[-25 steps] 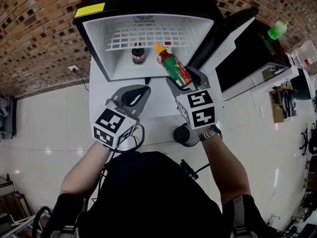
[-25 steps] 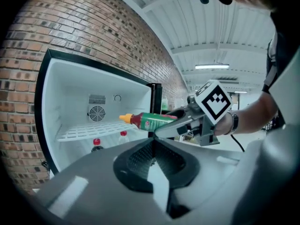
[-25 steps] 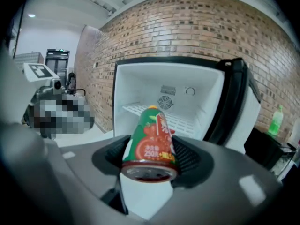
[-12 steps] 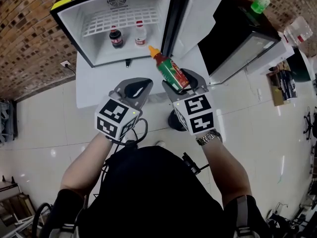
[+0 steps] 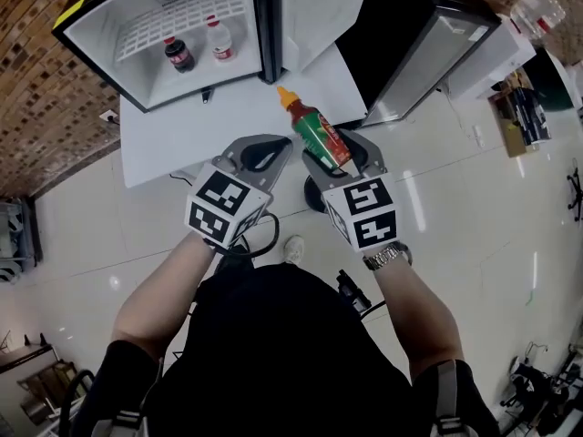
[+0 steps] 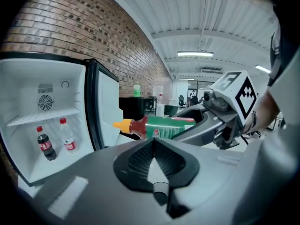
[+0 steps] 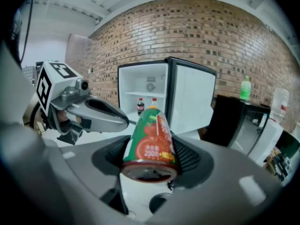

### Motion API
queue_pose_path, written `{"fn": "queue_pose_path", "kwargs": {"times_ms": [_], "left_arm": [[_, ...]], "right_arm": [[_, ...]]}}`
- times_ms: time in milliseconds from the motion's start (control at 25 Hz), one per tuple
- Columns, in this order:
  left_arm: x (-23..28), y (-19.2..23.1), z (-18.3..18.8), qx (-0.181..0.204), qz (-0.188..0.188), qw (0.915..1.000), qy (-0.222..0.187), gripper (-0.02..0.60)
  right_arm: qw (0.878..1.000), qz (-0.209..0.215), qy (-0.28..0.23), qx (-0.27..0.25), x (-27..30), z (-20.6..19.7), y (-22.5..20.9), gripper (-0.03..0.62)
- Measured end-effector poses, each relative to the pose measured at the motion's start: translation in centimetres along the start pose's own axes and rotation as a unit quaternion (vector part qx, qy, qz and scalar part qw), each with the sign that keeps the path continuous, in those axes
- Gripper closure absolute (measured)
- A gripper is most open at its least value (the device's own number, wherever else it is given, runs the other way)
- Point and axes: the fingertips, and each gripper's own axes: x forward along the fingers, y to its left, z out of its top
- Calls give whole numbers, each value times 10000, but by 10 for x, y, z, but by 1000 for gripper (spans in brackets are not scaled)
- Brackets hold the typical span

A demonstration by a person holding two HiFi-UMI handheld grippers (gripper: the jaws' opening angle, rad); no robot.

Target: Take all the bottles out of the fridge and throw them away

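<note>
Fridge [image 5: 96, 39] now shifted to upper left; sauce bottle [image 5: 320, 135] carried off, clamped in right gripper [image 5: 339, 148]; left gripper [image 5: 281, 144] closed, empty; two bottles [image 5: 178, 53] are left inside.

I record a black top [image 5: 282, 353] at lower centre and a metal wristwatch [image 5: 387, 257] on the right wrist. The left gripper [image 5: 284, 144] and right gripper [image 5: 342, 150] are grey, with white cubes bearing black square markers.

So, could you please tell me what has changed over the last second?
Both grippers have drawn back from the fridge, carrying the sauce bottle away with them. Unchanged: right gripper's jaws clamp that bottle, left gripper is shut and empty, two bottles stand in the open fridge.
</note>
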Motion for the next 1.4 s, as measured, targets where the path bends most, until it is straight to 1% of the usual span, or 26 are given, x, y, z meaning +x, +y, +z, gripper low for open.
{"fn": "queue_pose_path", "kwargs": {"times_ms": [280, 480, 600, 760, 960, 1120, 1400], "left_arm": [[39, -31, -16, 173, -590, 9974, 381, 578], [66, -44, -30, 310, -1041, 9918, 666, 578], [84, -50, -45, 363, -1282, 9873, 865, 578], [106, -63, -77, 342, -1595, 9789, 1234, 578], [138, -77, -124, 313, -1823, 9689, 1644, 578], [163, -87, -165, 314, -1946, 9598, 2000, 578], [207, -88, -233, 226, -2050, 9464, 2486, 578]], "right_arm": [[9976, -364, 166, 568, -15, -42, -22, 321], [9917, -659, 367, 1039, -17, -78, -34, 321], [9862, -828, 537, 1330, -14, -106, -42, 321], [9743, -994, 894, 1816, -8, -161, -45, 321], [9546, -1006, 1386, 2436, 10, -242, -42, 321], [9381, -971, 1645, 2888, 30, -295, -44, 321], [9137, -971, 2113, 3333, 80, -385, -57, 321]]}}
